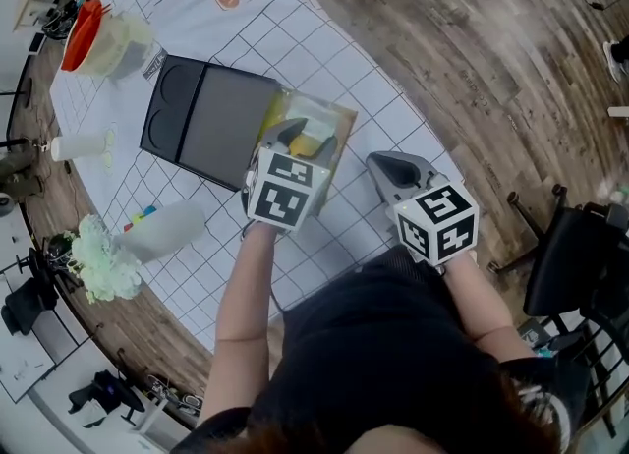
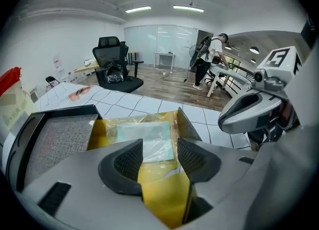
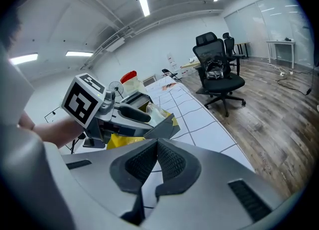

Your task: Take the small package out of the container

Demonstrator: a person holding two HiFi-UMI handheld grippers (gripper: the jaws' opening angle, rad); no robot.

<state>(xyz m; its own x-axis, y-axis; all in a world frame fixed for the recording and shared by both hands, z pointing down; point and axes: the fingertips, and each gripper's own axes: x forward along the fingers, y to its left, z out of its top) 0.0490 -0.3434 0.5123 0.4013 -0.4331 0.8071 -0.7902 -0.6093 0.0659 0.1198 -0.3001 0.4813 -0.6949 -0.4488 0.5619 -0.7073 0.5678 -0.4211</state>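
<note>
The small package (image 2: 145, 138), a flat, clear sleeve with a pale green sheet inside, lies on the yellow bottom of the container (image 2: 188, 125), toward its far end. In the left gripper view its near edge shows in the gap between the two ribbed pads (image 2: 125, 162) of the left gripper (image 2: 159, 148). The jaws stand moderately apart, one to the left and one to the right of that edge. Neither pad is seen pressing on the package, and nothing is clamped.

In the head view the left gripper (image 1: 298, 136) reaches down into the container (image 1: 339, 116) from its near side. The container's dark walls stand up around the yellow lining. A black tray (image 1: 201, 113) lies just left of it on the white gridded tablecloth (image 1: 324, 44).

The right gripper (image 1: 390, 165) is to the right of the container, apart from it and over the cloth. In its own view the right gripper (image 3: 156, 148) has its jaws closed together with nothing between them.
</note>
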